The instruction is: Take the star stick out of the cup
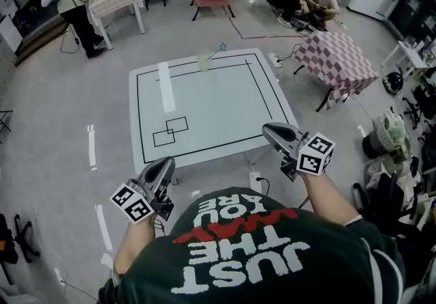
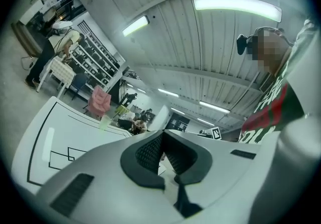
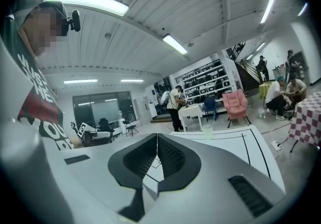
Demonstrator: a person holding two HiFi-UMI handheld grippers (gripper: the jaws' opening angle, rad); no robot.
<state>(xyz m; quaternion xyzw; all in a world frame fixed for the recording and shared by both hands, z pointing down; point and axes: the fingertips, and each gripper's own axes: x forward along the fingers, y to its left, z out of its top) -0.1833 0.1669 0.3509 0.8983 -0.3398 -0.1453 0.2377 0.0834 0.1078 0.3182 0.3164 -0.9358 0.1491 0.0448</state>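
star stick (image 1: 219, 49) in cup (image 1: 204, 63), well apart from left claw (image 1: 166, 162), right claw (image 1: 271, 131)

White lined table (image 1: 218, 115), pale cup (image 1: 204, 63) at far edge

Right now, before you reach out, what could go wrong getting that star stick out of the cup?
The cup stands near the table's far edge; a sideways tug on the thin star stick might tip it or push it off.
The left claw and right claw are both shut and empty; reaching in without opening could knock the stick instead of gripping it.
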